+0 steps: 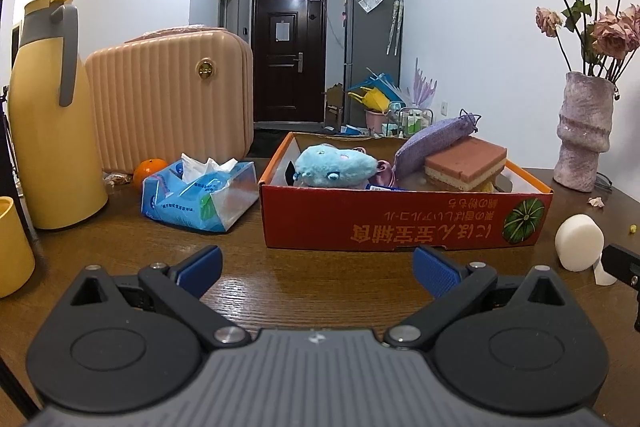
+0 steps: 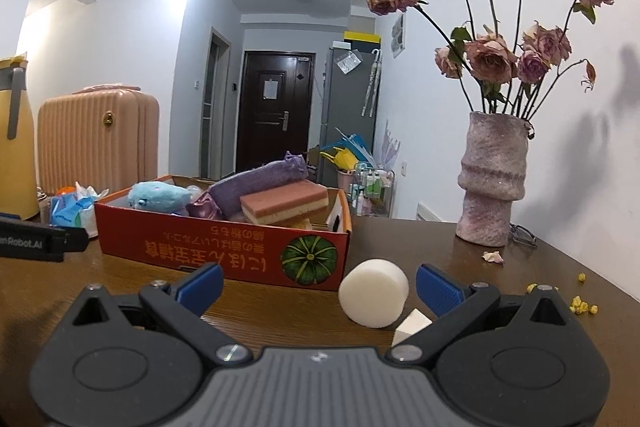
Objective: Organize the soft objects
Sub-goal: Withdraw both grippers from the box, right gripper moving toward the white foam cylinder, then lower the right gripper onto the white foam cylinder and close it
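Note:
A red cardboard box (image 1: pixel 404 223) (image 2: pixel 224 247) on the wooden table holds a blue plush toy (image 1: pixel 336 167) (image 2: pixel 158 197), a purple knit pouch (image 1: pixel 434 143) (image 2: pixel 256 187) and a pink-and-cream sponge (image 1: pixel 466 165) (image 2: pixel 284 207). A white foam cylinder (image 2: pixel 374 293) (image 1: pixel 580 243) lies on the table in front of the box's right corner, with a small white wedge (image 2: pixel 412 325) beside it. My right gripper (image 2: pixel 320 287) is open, and the cylinder sits between its fingers, nearer the right one. My left gripper (image 1: pixel 318 269) is open and empty before the box.
A tissue pack (image 1: pixel 200 195), an orange (image 1: pixel 150 171), a pink ribbed case (image 1: pixel 168 99) and a yellow jug (image 1: pixel 48 123) stand left of the box. A vase of dried roses (image 2: pixel 494 183) (image 1: pixel 584 131) stands at the right. Petal scraps (image 2: pixel 582 303) litter the table's right side.

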{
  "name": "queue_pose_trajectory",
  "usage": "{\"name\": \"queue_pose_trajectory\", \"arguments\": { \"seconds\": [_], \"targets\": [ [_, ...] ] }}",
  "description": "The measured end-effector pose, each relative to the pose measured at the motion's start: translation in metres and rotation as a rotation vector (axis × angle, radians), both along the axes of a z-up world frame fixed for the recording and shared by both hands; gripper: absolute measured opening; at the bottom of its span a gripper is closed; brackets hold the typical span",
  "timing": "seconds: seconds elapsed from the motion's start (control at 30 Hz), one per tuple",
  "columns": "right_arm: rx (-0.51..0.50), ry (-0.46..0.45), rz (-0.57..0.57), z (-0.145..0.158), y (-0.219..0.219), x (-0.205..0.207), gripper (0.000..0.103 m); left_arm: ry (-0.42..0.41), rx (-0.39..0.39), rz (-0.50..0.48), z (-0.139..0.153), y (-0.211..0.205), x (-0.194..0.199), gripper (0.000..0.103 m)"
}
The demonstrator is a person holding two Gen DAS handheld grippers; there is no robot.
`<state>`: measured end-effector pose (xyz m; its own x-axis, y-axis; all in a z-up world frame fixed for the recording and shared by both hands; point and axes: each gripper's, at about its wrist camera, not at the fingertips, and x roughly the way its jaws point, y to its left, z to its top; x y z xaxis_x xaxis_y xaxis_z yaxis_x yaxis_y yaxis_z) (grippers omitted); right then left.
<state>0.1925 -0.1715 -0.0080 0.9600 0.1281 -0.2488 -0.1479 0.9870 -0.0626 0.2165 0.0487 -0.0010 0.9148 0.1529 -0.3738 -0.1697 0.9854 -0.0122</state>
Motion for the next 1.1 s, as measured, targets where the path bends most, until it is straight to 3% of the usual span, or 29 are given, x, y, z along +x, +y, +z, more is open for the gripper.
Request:
{"name": "queue_pose_trajectory", "arguments": {
  "seconds": [0.2,0.6,0.87,0.97,1.1],
  "targets": [
    [-0.02,0.011,-0.042,0.0,-0.008,0.01,0.103,0.009,-0.025,0.018,-0.001,0.004,0.003,0.103],
    [0.094,0.166,-0.163,-0.008,-0.039,0.076,0.103,0.034,-0.055,0.057,-0.004,0.012,0.01,0.103],
    [0.091,0.224,-0.211,-0.016,-0.04,0.113,0.102,0.053,-0.072,0.075,-0.006,0.016,0.018,0.103],
    [0.078,0.24,-0.214,-0.018,-0.038,0.126,0.098,0.064,-0.076,0.074,-0.008,0.017,0.021,0.103],
    [0.049,0.259,-0.197,-0.021,-0.033,0.138,0.081,0.071,-0.079,0.068,-0.009,0.017,0.022,0.103]
  ]
}}
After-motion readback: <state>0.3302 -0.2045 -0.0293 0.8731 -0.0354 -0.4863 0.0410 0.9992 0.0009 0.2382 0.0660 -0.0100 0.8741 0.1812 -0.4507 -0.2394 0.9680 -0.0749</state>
